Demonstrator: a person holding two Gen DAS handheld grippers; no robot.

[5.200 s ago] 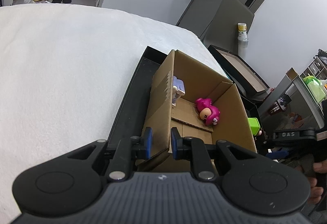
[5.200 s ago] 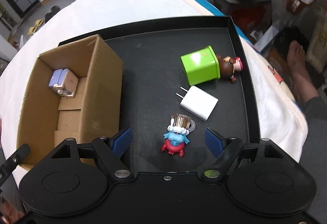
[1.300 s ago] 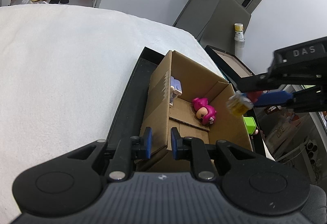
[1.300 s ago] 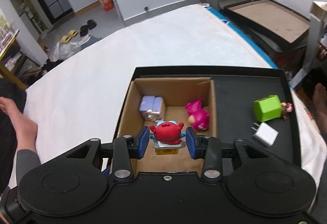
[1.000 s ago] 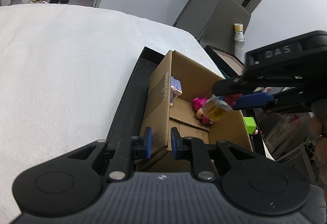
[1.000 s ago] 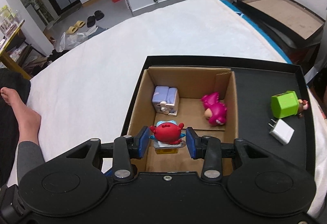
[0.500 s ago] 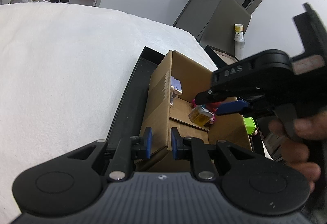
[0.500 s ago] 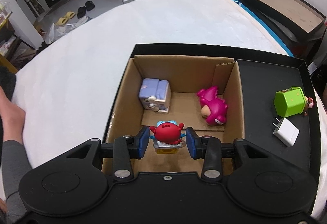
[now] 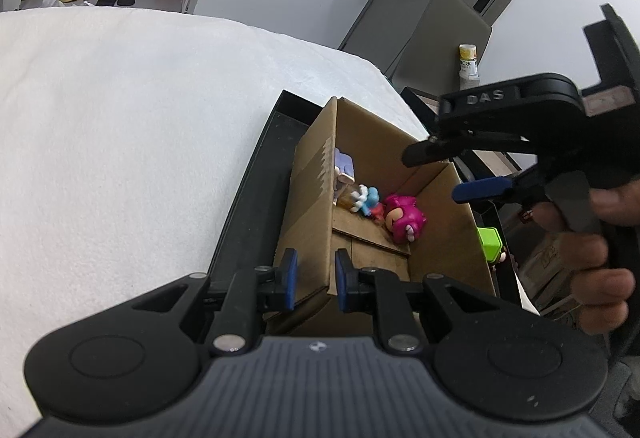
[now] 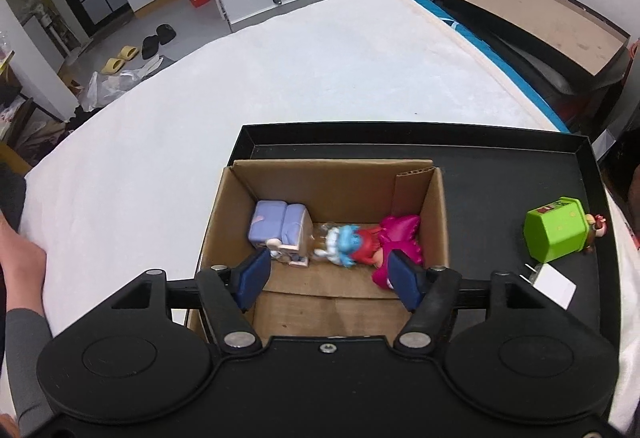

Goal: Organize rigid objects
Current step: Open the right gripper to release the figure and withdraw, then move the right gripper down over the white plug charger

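An open cardboard box (image 10: 332,174) stands on a black tray (image 10: 500,174). Inside lie a lilac block toy (image 10: 278,228), a red and blue figure (image 10: 348,244) and a pink figure (image 10: 400,238); the red and blue figure also shows in the left wrist view (image 9: 366,200). My right gripper (image 10: 330,276) is open and empty above the box. My left gripper (image 9: 312,280) is shut on the near wall of the box (image 9: 310,198). A green tin (image 10: 558,228) and a white charger (image 10: 554,286) lie on the tray right of the box.
The tray sits on a white bed cover (image 10: 280,78). A small bear figure (image 10: 596,228) lies against the green tin. Another dark tray with a brown floor (image 10: 540,10) stands beyond the bed's right edge.
My right gripper has opened and let go of the red and blue figure, which now lies in the box between the lilac toy and the pink figure. The left gripper has not moved.
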